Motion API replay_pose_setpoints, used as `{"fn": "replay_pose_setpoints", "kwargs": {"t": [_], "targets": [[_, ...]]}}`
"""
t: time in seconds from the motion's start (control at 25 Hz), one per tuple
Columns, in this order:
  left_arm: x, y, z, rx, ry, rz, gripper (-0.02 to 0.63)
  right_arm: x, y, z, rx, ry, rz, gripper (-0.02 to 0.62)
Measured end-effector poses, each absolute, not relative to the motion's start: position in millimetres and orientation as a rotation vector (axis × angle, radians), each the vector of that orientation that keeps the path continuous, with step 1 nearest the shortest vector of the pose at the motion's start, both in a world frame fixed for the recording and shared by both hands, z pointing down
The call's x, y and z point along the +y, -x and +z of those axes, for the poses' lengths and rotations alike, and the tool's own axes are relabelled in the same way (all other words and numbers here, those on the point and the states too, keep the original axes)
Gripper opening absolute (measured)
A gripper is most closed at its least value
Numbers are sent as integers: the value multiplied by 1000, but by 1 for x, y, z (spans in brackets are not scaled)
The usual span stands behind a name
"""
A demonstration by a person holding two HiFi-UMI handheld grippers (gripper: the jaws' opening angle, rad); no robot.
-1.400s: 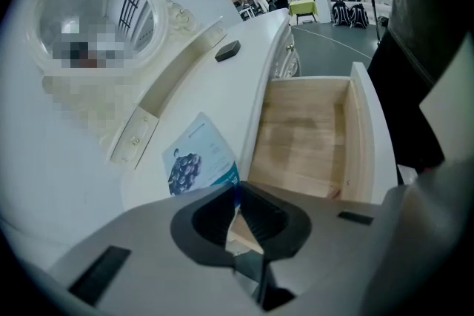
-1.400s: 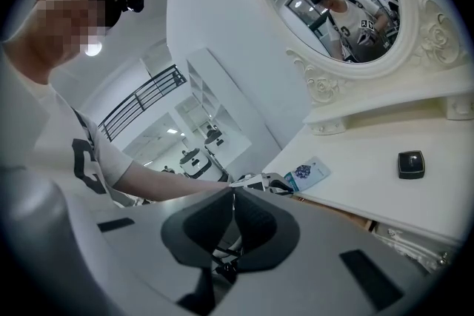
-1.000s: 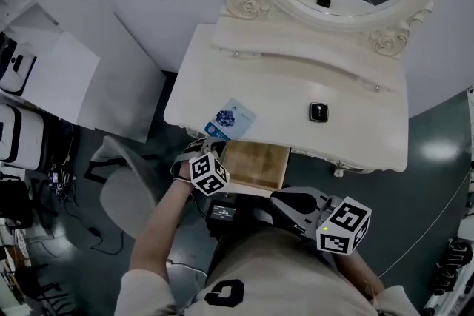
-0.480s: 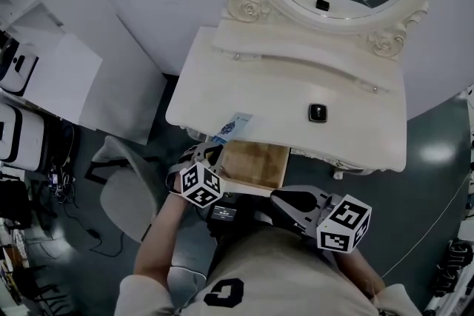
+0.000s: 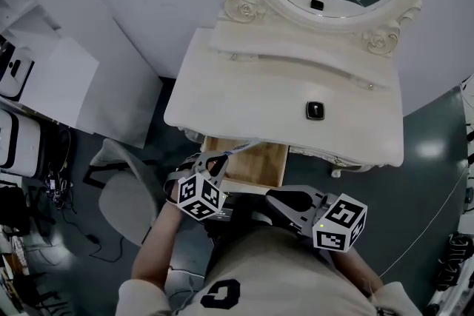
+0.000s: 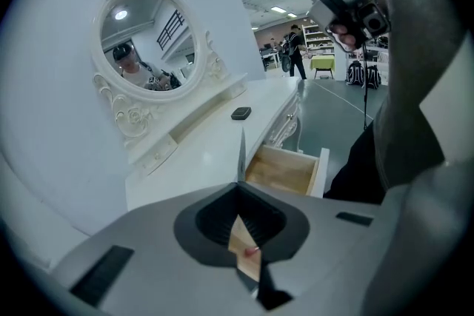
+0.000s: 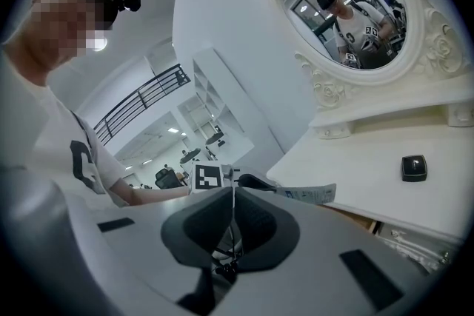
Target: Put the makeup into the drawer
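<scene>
Blue-printed makeup packet sits pinched edge-on in the closed left gripper, in the air over the open wooden drawer under the white counter. The right gripper is closed on nothing, near the drawer front. A black compact lies on the counter.

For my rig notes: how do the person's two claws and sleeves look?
Both the left claw and the right claw have grey plastic bodies with dark inner jaw pads. Each carries a white cube printed with black square markers. The person wears a light short-sleeved T-shirt with a dark emblem.
</scene>
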State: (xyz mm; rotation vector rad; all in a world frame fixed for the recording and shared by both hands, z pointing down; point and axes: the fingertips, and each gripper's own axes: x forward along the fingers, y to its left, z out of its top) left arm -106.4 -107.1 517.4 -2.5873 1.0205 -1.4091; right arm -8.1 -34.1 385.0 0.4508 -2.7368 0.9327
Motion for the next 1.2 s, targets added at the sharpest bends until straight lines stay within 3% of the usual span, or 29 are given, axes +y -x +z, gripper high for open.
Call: {"fn": "replay_pose_setpoints", "kwargs": {"t": [1.2], "targets": [[-136, 63, 597, 797, 2431, -1557, 55, -34, -26, 399, -2661, -644, 1021, 29]]}}
